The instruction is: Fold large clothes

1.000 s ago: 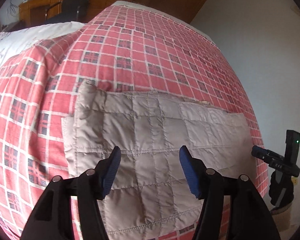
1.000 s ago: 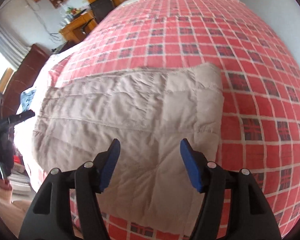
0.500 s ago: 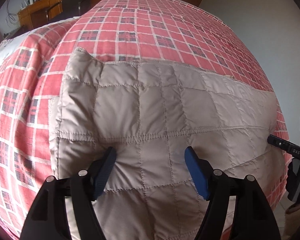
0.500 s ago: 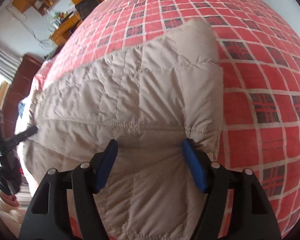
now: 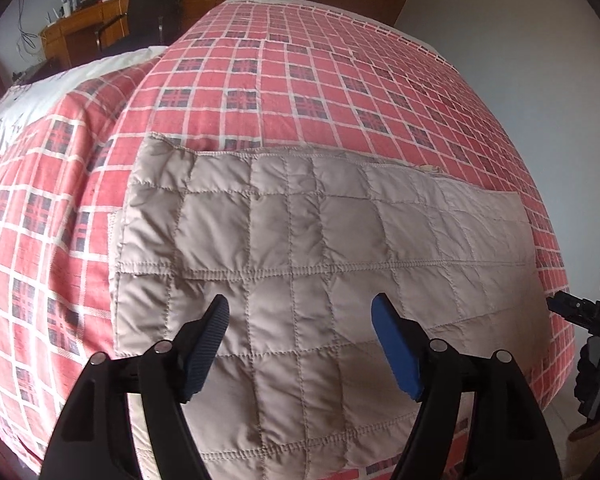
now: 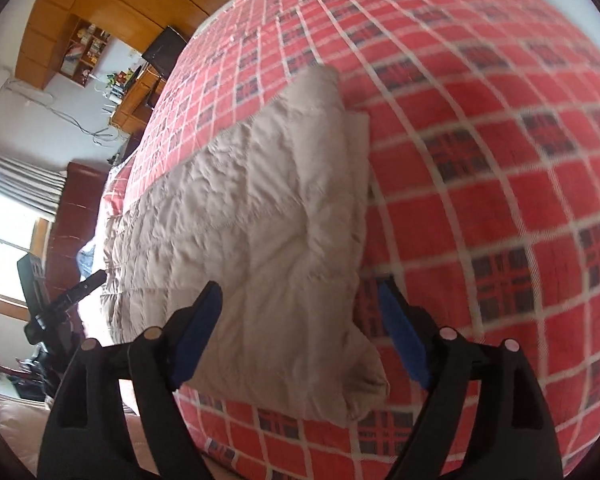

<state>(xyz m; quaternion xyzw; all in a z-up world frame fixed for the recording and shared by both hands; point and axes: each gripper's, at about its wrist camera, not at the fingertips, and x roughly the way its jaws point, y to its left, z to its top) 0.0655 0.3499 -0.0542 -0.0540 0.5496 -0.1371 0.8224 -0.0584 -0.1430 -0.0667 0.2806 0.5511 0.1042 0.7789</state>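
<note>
Both tongs stand with jaws spread and nothing between them: our left gripper (image 5: 300, 336) hangs above the near middle of the garment, and our right gripper (image 6: 300, 316) hangs over its right end, one blue pad above fabric and the other above bare bedspread. Taking the scene from largest to smallest, we note first the red checked bedspread (image 5: 320, 80), which covers the whole bed and carries the work. On it, along the near edge, lies the beige quilted garment (image 5: 320, 240), a long padded rectangle whose layers appear already doubled, since a second edge shows beneath at its left side. Its right end (image 6: 332, 184) is thick and rounded, and its near corner (image 6: 360, 392) is puffed and slightly lifted from the bedspread. We judge the fold partly done, with a further fold along the length likely remaining. The risks follow from the material. Slippery padded layers could slide apart if we pinch only the top one; the right gripper, straddling the edge, could catch the bedspread along with the garment; and uneven lifting by the two tongs would skew the fold or drag the bundle off the bed's near edge.
</note>
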